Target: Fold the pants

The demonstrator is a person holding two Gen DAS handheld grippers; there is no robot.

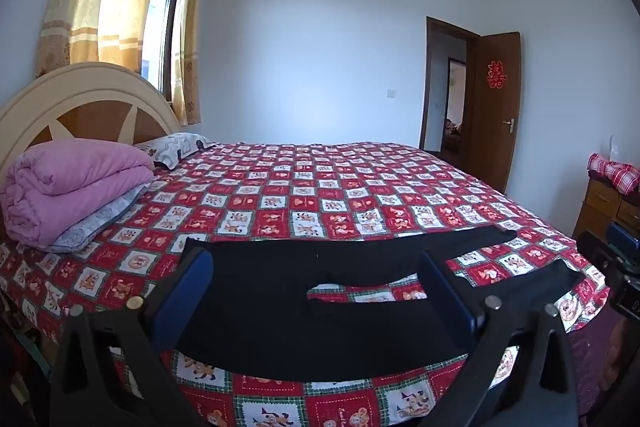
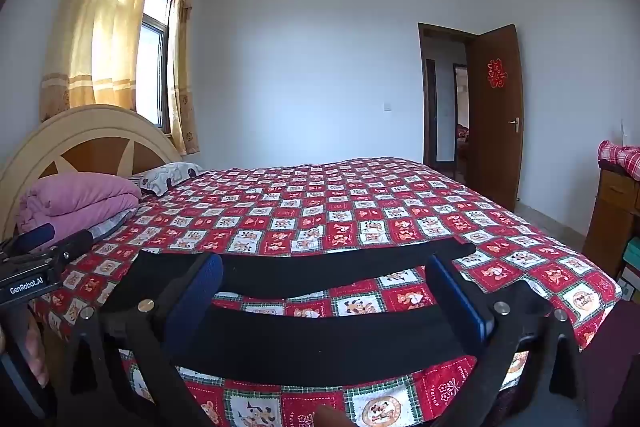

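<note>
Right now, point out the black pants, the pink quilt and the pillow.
black pants (image 1: pixel 264 323): left wrist view, on the seat area near the waistband.
pink quilt (image 1: pixel 76 183): left wrist view, on the top fold.
pillow (image 2: pixel 170 175): right wrist view, on its patterned top face.

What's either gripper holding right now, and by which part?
Nothing is held. The left gripper and right gripper both hover with jaws wide open above the black pants, which lie flat on the checked bedspread, untouched.
</note>
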